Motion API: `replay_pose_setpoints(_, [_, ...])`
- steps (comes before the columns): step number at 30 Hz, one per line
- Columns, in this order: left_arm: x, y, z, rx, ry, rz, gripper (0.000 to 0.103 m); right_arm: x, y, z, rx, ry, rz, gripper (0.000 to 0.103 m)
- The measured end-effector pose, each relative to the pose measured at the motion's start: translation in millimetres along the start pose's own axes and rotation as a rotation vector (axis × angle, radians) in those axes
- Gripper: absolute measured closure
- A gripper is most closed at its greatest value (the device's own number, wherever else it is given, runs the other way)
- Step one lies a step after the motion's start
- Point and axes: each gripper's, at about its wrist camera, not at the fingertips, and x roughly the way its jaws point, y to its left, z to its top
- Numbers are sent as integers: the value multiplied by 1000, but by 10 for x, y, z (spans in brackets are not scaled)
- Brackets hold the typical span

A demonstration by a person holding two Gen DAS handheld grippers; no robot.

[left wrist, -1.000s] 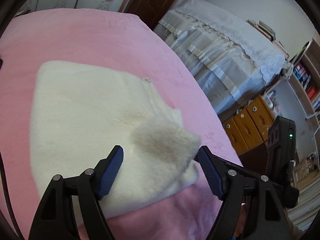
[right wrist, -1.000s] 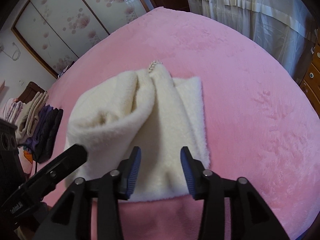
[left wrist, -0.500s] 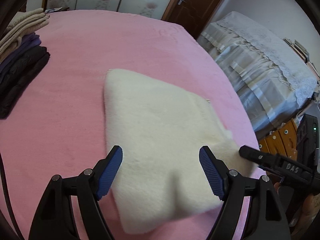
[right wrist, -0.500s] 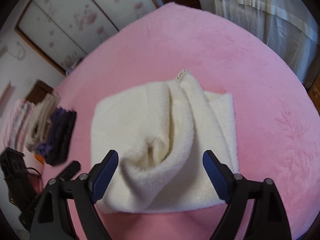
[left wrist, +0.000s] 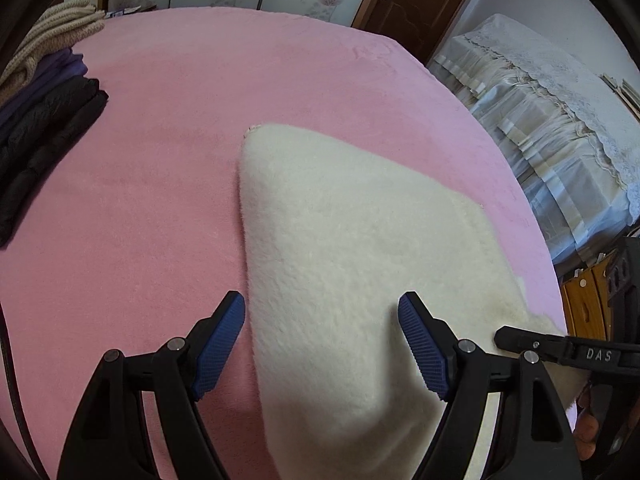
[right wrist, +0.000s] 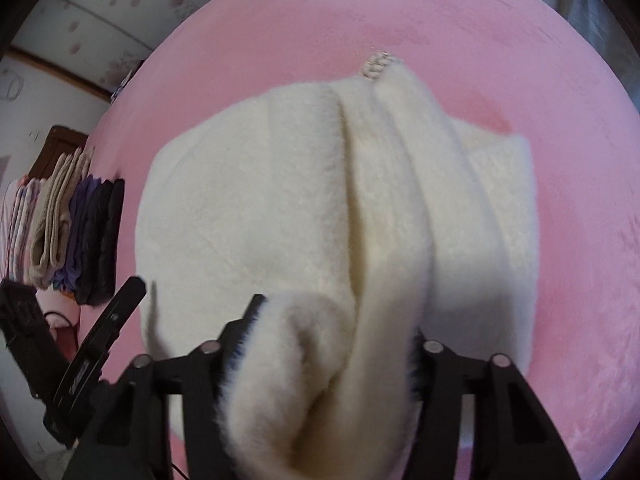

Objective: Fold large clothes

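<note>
R gripper (right wrist: pixel 332 344) jaws just closed in, now clamped on a bunched fold of the cream fleece (right wrist: pixel 280 208). L gripper (left wrist: pixel 320 344) wide open over the fleece's edge, gripping nothing. Pink bed (left wrist: pixel 160 160) underneath.

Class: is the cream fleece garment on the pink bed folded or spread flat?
Folded: the cream fleece garment lies in overlapping layers on the pink bed.

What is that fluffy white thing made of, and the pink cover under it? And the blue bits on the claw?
The white garment looks like thick cream fleece or faux fur: its surface is fuzzy and matte, with hairy edges. The pink cover looks like short plush, soft and slightly mottled where the pile lies differently. The blue pads on the left claw look like ribbed rubber or plastic; which, the pictures cannot settle.
</note>
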Motion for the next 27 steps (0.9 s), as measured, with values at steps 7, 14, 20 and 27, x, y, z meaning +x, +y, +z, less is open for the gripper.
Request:
replay_pose_setpoints(7, [45, -174, -39, 21, 0, 7, 21, -368, 38, -173, -118, -163, 88, 79])
replay_pose_setpoints(14, [-51, -524, -23, 88, -34, -48, 20, -801, -140, -416, -89, -365, 96, 80])
replay_pose_setpoints(20, [61, -889, -105, 207, -52, -9, 20, -747, -623, -548, 3, -425, 42, 81])
replay_pose_setpoints(27, [231, -1134, -260, 354, -65, 139, 15, -287, -877, -571, 9, -408, 2, 79])
